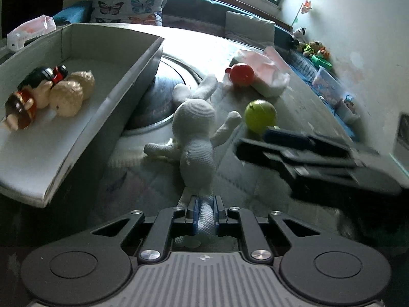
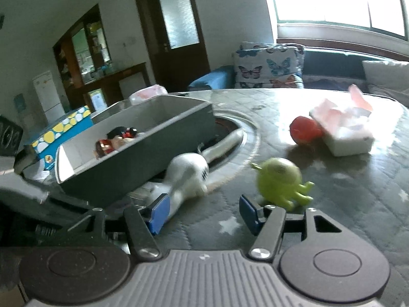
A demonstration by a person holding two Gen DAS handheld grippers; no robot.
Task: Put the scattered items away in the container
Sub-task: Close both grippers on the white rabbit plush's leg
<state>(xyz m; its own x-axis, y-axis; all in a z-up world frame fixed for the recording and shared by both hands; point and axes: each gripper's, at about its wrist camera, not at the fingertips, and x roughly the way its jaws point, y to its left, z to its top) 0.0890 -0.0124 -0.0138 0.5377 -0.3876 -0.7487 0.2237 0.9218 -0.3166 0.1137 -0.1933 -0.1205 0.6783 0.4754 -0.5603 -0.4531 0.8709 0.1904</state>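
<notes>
My left gripper (image 1: 205,212) is shut on a leg of the white plush rabbit (image 1: 194,128), which lies on the quilted table just right of the grey box (image 1: 107,102). Inside the box lie beige figures (image 1: 69,92) and dark-haired dolls (image 1: 43,81). A green one-eyed monster toy (image 2: 280,179) stands just beyond the right finger of my right gripper (image 2: 204,212), which is open with nothing between its pads. The rabbit (image 2: 189,176) lies past its left finger. A red round toy (image 2: 305,130) rests farther back. In the left wrist view the right gripper (image 1: 251,142) sits blurred beside the green toy (image 1: 260,114).
A white tissue pack with pink wrap (image 2: 345,133) lies against the red toy. A round metal inset (image 1: 163,102) in the table runs under the box. A blue and yellow tissue box (image 2: 61,133) stands behind the grey box (image 2: 153,138). A sofa with butterfly cushions (image 2: 268,69) lies beyond.
</notes>
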